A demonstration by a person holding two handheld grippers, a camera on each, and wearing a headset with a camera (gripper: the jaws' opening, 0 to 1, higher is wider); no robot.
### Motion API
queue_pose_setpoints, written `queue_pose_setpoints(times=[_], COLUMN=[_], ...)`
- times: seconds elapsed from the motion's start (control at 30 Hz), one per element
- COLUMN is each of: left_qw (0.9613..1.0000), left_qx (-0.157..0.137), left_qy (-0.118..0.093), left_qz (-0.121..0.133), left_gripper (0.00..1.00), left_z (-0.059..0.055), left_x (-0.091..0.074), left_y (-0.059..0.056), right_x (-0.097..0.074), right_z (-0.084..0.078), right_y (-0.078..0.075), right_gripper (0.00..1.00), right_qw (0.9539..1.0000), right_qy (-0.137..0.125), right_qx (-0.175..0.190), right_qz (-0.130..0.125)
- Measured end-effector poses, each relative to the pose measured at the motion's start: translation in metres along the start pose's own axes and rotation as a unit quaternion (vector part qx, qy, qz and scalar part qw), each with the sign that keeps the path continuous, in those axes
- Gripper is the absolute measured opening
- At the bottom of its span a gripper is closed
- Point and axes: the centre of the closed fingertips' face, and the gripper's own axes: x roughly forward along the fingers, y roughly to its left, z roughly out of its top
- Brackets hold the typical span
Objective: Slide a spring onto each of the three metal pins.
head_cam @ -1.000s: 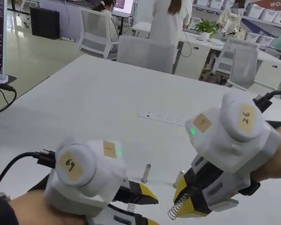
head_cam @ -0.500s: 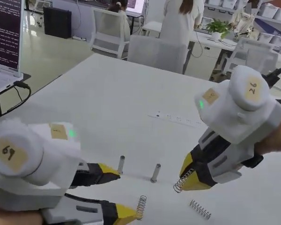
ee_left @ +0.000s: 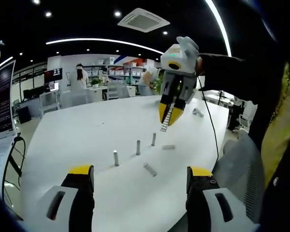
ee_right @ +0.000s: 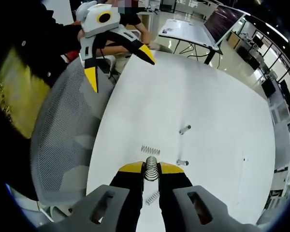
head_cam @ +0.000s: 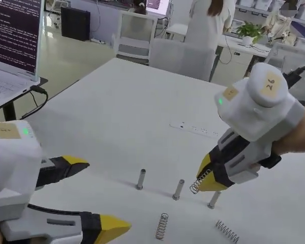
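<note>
Spring pinched in right claw near 3 pins — left claw gapes wide.

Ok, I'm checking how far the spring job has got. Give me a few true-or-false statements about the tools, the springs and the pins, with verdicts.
1. The right tool is shut on a spring. True.
2. The left tool also holds a spring. False: its jaws stand wide open with nothing between them.
3. All three pins already carry springs. False: each pin is bare.
4. Two loose springs lie on the table. True.
5. The pins lie flat on the table. False: they stand upright.
</note>
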Motion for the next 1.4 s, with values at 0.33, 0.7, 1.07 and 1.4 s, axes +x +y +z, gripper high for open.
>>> queue_pose_setpoints(times=[0.33,0.7,1.07,1.4], left_qw=[0.9998,0.9997,0.9998,0.9996], left_qx=[-0.005,-0.004,-0.011,-0.021], left_qy=[-0.014,-0.019,-0.014,-0.019], left_qz=[0.014,0.015,0.007,0.008], left_gripper=[0.85,0.96,0.94,0.92], left_z=[-0.011,-0.016,-0.018,-0.017], left_x=[0.001,0.018,0.024,0.026], left_y=[0.022,0.026,0.022,0.022], right_x=[0.01,0.032,0.039,0.035], right_z=[0.016,0.03,0.049,0.069], right_y=[-0.026,-0.059,-0.075,-0.09], right_gripper=[0.08,0.08,0.08,0.08], right_qw=[0.9999,0.9996,0.9998,0.9987], right_qy=[-0.008,-0.012,0.0,0.017], right_qx=[-0.001,0.013,-0.01,-0.047], right_qz=[-0.008,-0.022,-0.015,-0.01])
